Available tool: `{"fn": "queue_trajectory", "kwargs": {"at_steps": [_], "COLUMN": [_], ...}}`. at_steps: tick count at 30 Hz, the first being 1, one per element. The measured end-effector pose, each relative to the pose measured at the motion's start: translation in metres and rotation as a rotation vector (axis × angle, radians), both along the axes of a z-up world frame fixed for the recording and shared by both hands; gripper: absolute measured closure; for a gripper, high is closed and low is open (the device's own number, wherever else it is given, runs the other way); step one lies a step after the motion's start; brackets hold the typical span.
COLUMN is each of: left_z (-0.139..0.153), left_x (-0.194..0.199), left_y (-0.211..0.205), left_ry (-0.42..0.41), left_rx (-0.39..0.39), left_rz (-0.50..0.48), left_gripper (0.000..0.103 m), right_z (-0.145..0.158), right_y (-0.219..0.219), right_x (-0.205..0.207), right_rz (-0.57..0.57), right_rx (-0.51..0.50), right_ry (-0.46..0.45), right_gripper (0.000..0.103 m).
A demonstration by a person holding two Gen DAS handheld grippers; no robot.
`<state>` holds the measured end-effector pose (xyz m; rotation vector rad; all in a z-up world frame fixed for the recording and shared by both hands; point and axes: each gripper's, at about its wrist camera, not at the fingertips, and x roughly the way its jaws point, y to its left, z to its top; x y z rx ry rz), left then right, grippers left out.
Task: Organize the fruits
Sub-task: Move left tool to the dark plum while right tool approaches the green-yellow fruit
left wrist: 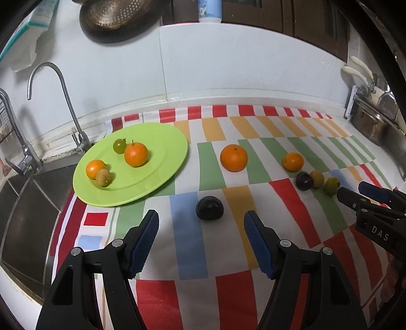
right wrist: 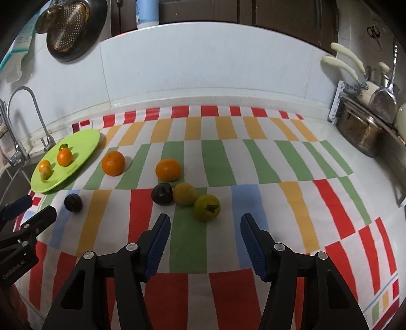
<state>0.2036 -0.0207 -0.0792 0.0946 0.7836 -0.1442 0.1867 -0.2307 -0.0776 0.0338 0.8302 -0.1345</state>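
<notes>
A green plate (left wrist: 162,157) at the left holds two oranges (left wrist: 136,154), a green grape (left wrist: 119,145) and a small brown fruit (left wrist: 103,177). On the striped cloth lie a dark plum (left wrist: 209,207), a big orange (left wrist: 233,158), a smaller orange (left wrist: 293,161), a second plum (left wrist: 304,180), a yellow fruit (left wrist: 317,178) and a green tomato (right wrist: 206,207). My left gripper (left wrist: 201,228) is open and empty, just short of the near plum. My right gripper (right wrist: 205,233) is open and empty, just short of the green tomato (left wrist: 332,185).
A sink (left wrist: 28,203) with two taps (left wrist: 61,83) lies left of the plate (right wrist: 83,144). A steel pot (right wrist: 362,137) and a utensil rack (right wrist: 355,76) stand at the back right. A colander (left wrist: 119,15) hangs on the tiled wall.
</notes>
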Motion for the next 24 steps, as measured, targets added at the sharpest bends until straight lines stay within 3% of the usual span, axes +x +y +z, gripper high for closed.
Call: {"fn": "queue_trajectory", "kwargs": {"at_steps": [9, 24], "left_z": [-0.012, -0.026], "left_x": [0.019, 0.035], "left_y": [-0.004, -0.008], "left_ry": [0.030, 0.067], "left_rx": [-0.003, 0.000], "left_rz": [-0.006, -0.007], "left_gripper": [0.046, 0.058], "right_z": [-0.015, -0.026], "right_y": [-0.002, -0.007], "right_x": [0.018, 0.033], "right_rz": [-0.003, 0.007], "right_rx": [0.010, 0.016], "right_ry": [0.044, 0.074], "right_gripper": [0.054, 0.061]}}
